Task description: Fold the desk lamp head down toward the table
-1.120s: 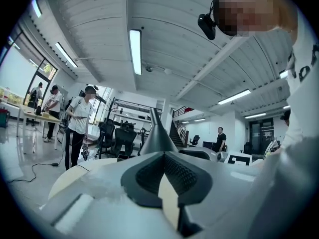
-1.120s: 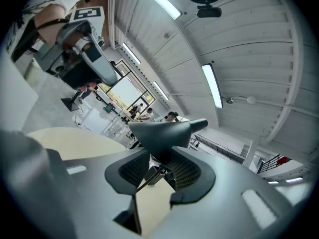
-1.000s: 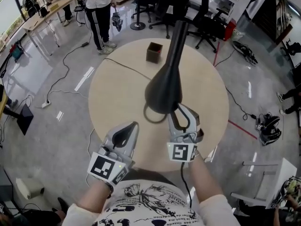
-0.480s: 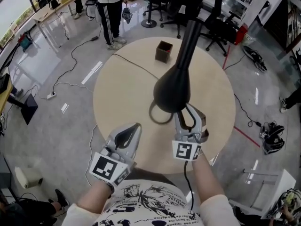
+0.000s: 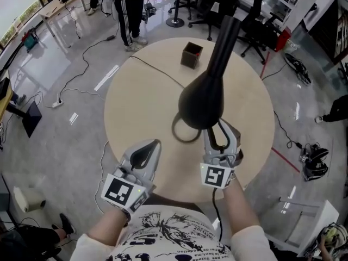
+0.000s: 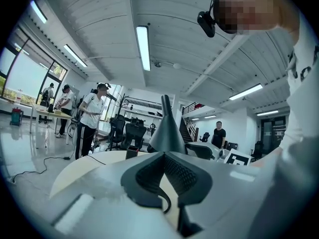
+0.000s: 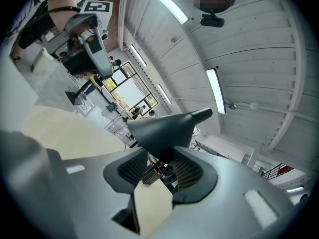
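Note:
The black cone-shaped lamp head [image 5: 201, 103] hangs over the round table [image 5: 136, 107], its stem [image 5: 224, 42] slanting up and away. A dark ring [image 5: 184, 132] lies on the table under it. My right gripper [image 5: 220, 130] reaches in from below with its tips at the head's lower rim. Its jaws are opening, and the pads stand apart from the head. In the right gripper view the lamp head [image 7: 164, 127] sits right at the right gripper [image 7: 162, 166] tips. My left gripper [image 5: 154, 144] is shut and empty at the lower left, apart from the lamp. The left gripper [image 6: 163, 156] points at the lamp head [image 6: 167, 131].
A small brown box [image 5: 191, 55] stands at the table's far side, and a thin cable [image 5: 157, 72] runs across the top. Office chairs [image 5: 190, 4] and a standing person [image 5: 128, 4] are beyond the table. More cables lie on the floor at the left.
The right gripper's jaws have spread wider at the lamp head's rim. Both grippers have sunk slightly. The left gripper stays shut.

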Action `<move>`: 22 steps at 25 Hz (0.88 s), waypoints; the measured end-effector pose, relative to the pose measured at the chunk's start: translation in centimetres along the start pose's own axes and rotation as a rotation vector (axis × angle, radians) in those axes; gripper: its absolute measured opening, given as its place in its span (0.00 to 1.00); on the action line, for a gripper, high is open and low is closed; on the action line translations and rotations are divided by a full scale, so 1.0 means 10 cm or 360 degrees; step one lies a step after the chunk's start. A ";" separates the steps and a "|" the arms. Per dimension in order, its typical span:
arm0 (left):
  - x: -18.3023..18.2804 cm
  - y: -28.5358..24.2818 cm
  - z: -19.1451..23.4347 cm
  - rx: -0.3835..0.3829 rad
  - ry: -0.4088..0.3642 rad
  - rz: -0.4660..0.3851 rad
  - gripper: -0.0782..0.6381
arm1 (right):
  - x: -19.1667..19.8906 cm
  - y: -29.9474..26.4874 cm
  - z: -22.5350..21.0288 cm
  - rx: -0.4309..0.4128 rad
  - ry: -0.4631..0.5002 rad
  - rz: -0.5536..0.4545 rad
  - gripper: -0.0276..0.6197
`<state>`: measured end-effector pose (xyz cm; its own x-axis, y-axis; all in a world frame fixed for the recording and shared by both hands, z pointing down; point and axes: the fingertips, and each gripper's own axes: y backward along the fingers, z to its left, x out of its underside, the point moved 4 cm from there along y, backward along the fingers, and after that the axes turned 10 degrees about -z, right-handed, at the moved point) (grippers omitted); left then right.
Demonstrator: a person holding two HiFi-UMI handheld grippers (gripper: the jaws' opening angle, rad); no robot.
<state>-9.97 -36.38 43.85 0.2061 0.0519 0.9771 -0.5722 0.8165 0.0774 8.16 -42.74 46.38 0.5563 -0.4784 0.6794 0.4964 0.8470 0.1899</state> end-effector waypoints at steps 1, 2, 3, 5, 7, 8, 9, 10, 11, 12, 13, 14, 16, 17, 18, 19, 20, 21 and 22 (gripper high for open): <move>0.02 -0.01 -0.01 0.0002 0.0004 0.0000 0.12 | 0.00 0.00 0.00 -0.0004 0.0003 0.0006 0.29; 0.03 -0.02 -0.02 0.0007 0.0006 -0.0001 0.12 | 0.00 0.00 0.00 -0.0008 -0.0008 0.0017 0.30; 0.03 -0.03 -0.03 0.0015 0.0005 -0.0001 0.12 | 0.01 0.00 0.01 -0.0014 -0.0032 0.0028 0.30; 0.01 -0.05 -0.07 0.0033 -0.0001 -0.0005 0.12 | 0.00 0.02 0.02 -0.0049 -0.0117 0.0054 0.31; -0.04 -0.06 -0.09 0.0048 -0.0006 -0.0017 0.12 | -0.06 0.10 0.04 -0.0113 -0.0242 0.0079 0.32; -0.07 -0.06 -0.10 0.0056 -0.0008 -0.0024 0.12 | -0.11 0.16 0.05 -0.0131 -0.0289 0.0080 0.33; -0.09 -0.07 -0.11 0.0066 -0.0009 -0.0031 0.12 | -0.17 0.23 0.05 -0.0138 -0.0323 0.0074 0.33; -0.12 -0.08 -0.13 0.0078 -0.0010 -0.0036 0.12 | -0.24 0.30 0.04 -0.0139 -0.0355 0.0074 0.32; -0.14 -0.08 -0.15 0.0093 -0.0010 -0.0041 0.12 | -0.31 0.36 0.03 -0.0127 -0.0393 0.0079 0.32; -0.17 -0.08 -0.17 0.0109 -0.0010 -0.0047 0.12 | -0.38 0.40 -0.01 -0.0088 -0.0448 0.0069 0.25; -0.20 -0.08 -0.19 0.0125 -0.0010 -0.0054 0.12 | -0.48 0.42 -0.06 -0.0014 -0.0534 0.0020 0.17; -0.23 -0.08 -0.22 0.0142 -0.0012 -0.0063 0.12 | -0.59 0.43 -0.13 0.0079 -0.0635 -0.0057 0.12; -0.32 -0.08 -0.29 0.0179 -0.0028 -0.0086 0.12 | -0.77 0.43 -0.23 0.0195 -0.0752 -0.0155 0.10; -0.37 -0.07 -0.33 0.0199 -0.0042 -0.0102 0.12 | -0.85 0.44 -0.27 0.0220 -0.0768 -0.0163 0.09; -0.42 -0.07 -0.36 0.0219 -0.0055 -0.0121 0.12 | -0.93 0.46 -0.30 0.0244 -0.0777 -0.0156 0.08; -0.48 -0.06 -0.39 0.0237 -0.0060 -0.0144 0.12 | -1.01 0.48 -0.32 0.0272 -0.0790 -0.0135 0.07; -0.54 -0.04 -0.42 0.0253 -0.0052 -0.0171 0.12 | -1.10 0.51 -0.34 0.0303 -0.0814 -0.0109 0.06; -0.61 -0.01 -0.45 0.0267 -0.0032 -0.0202 0.12 | -1.19 0.55 -0.36 0.0332 -0.0851 -0.0090 0.06; -0.67 0.03 -0.48 0.0279 -0.0010 -0.0234 0.12 | -1.28 0.60 -0.37 0.0350 -0.0891 -0.0077 0.06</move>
<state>-7.73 -33.78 36.39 0.2928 -0.0647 0.9540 -0.6656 0.7025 0.2519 6.42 -32.39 36.22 0.0713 -0.3735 0.9249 0.3297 0.8840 0.3315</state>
